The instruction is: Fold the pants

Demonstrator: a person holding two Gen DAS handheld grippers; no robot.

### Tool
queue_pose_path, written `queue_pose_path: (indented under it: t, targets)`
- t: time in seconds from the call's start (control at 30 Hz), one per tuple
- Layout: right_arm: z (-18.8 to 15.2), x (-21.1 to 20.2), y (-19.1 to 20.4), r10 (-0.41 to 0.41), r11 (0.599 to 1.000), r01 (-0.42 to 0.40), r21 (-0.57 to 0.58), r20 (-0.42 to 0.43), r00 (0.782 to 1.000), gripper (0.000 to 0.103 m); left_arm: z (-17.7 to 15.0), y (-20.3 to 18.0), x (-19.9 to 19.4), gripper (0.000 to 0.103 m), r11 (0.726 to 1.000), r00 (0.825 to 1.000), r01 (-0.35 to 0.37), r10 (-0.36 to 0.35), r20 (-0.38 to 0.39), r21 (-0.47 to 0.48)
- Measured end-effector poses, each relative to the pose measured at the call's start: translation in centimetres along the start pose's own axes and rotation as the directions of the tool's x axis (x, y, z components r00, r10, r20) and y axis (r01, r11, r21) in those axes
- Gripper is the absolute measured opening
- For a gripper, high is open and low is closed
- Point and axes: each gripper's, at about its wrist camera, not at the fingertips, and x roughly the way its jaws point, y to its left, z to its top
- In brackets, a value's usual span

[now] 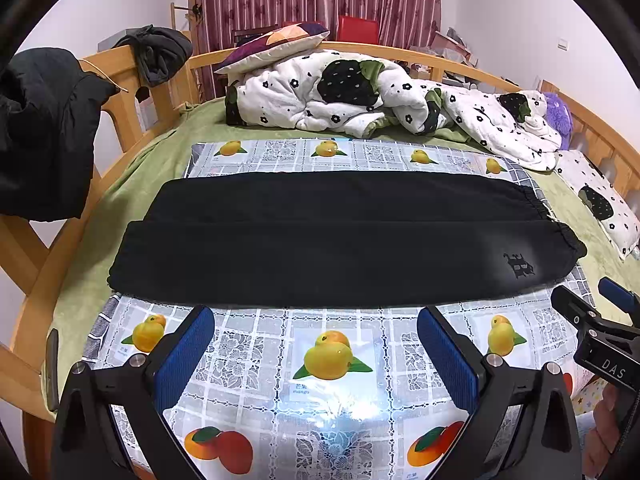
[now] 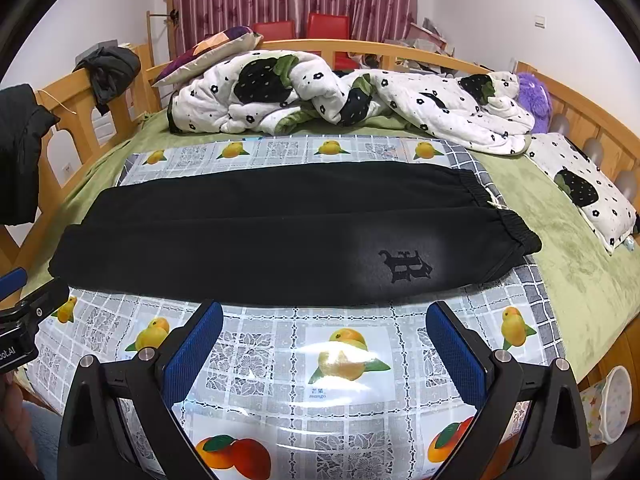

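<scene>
The black pants (image 1: pixel 340 240) lie flat across a fruit-print plastic cloth (image 1: pixel 332 364) spread on the bed (image 2: pixel 560 240), already doubled lengthwise so that 1 leg rests on the other, the upper leg set slightly nearer the camera than the lower. The elastic waistband (image 2: pixel 516 224) with its pale drawstring is at the right end, an embroidered logo (image 2: pixel 406 266) sits on the near leg close to that end, and the cuffs (image 1: pixel 120 264) are at the left end. Both grippers hover over the bare cloth just short of the near edge of the pants, neither touching the fabric. The left gripper (image 1: pixel 316 354) has its 2 blue-padded fingers (image 1: pixel 186 356) spread wide and empty, and the right gripper (image 2: pixel 324 354) is likewise released, nothing between its pads. A rumpled white quilt (image 1: pixel 360 92) and a pillow (image 2: pixel 588 192) lie well beyond the pants and out of the way. By my reading, the lengthwise fold is done and the crosswise fold is the step now in hand. The next move likely calls for each gripper to reach 1 end, pinch both layers together at a corner, and carry the cuffs over toward the waistband without letting the stacked legs slide apart.
</scene>
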Motion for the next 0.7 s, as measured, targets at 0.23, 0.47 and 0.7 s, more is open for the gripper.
queue_pose_path:
  t: [0.23,0.47,0.7]
  targets:
    - [0.00,-0.01,0.00,-0.001,1.000,0.001,0.001,0.000,1.000,0.100,0.00,-0.01,0.01,0.102,1.000,1.000,0.001,-0.001,0.001,0.001]
    - [0.01,-0.06,0.04,-0.004,1.000,0.004,0.002,0.002,1.000,0.100,0.00,-0.02,0.02,0.102,1.000,1.000,-0.001,0.001,-0.001,-0.001]
    - [0.03,-0.04,0.03,-0.005,1.000,0.005,0.002,0.002,1.000,0.100,0.05,0.31,0.12,0.102,1.000,1.000,0.000,0.000,-0.007,-0.004]
